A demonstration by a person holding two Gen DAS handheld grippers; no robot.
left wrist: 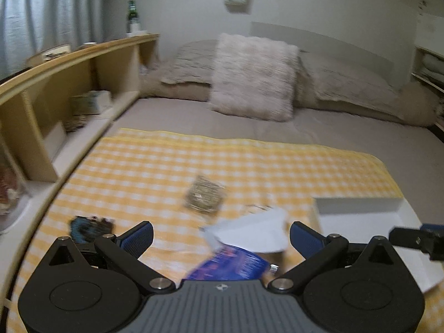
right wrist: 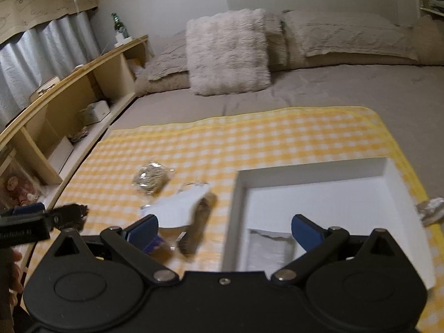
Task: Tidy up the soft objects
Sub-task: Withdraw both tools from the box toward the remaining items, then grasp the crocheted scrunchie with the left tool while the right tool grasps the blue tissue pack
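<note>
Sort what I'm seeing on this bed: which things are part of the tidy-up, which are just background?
Job:
white box
grey pouch already in it
white packet
straw-coloured bundle
blue packet
dark item

Background:
fluffy cushion
green bottle
wooden shelf

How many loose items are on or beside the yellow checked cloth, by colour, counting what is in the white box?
Beige bundle, in a clear bag: 1
White packet: 1
Blue packet: 1
Brown item: 1
Dark item: 1
Whitish crumpled item, at the cloth's right edge: 1
Grey-white item, in the white box: 1
Total: 7
</note>
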